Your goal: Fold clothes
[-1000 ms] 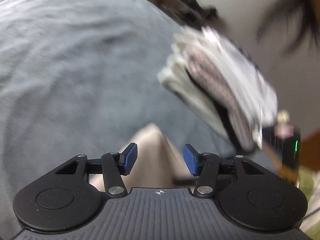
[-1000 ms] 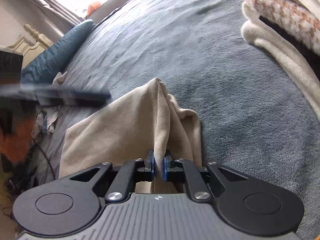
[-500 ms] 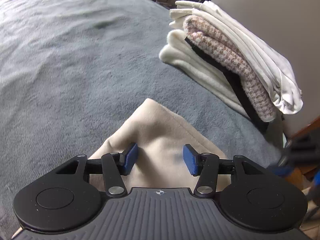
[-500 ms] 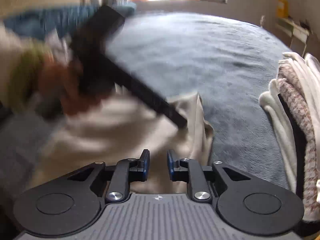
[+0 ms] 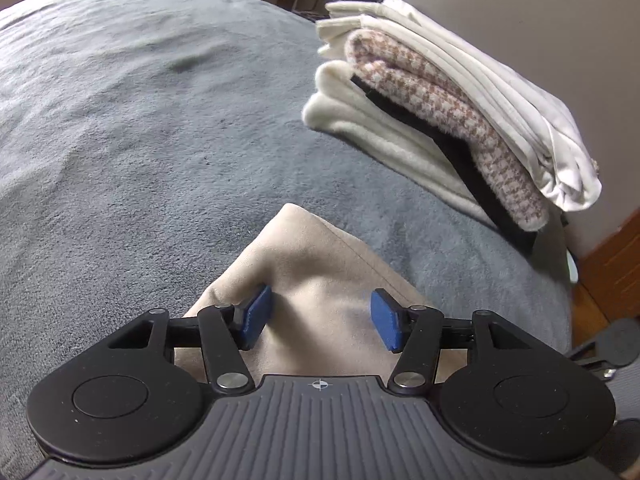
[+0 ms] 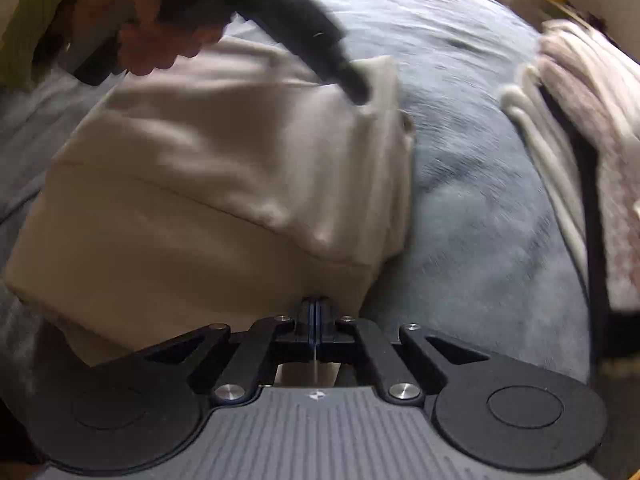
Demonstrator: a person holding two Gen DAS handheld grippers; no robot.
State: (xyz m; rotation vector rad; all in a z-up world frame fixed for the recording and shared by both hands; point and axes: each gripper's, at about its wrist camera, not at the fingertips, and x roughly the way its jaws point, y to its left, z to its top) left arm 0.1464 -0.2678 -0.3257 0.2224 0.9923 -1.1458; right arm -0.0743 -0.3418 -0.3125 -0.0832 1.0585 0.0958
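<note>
Right at the bed's near edge, the right gripper (image 6: 316, 314) has just pinched together on the hem of the beige fleece garment (image 6: 208, 184) lying half-folded on the grey plush bedspread (image 5: 120, 128). Further in, the left gripper (image 5: 318, 318) has been spreading, its blue pads (image 5: 256, 314) pressing a corner flat but not clamping it. Best keep that corner pinned while the hem is carried over squarely. Beyond waits the stack of folded clothes (image 5: 440, 96); no basket shows.

A home bedroom — a bed under a grey fleece blanket (image 5: 160, 140), folded clothes (image 5: 440, 92) stacked on it.
</note>
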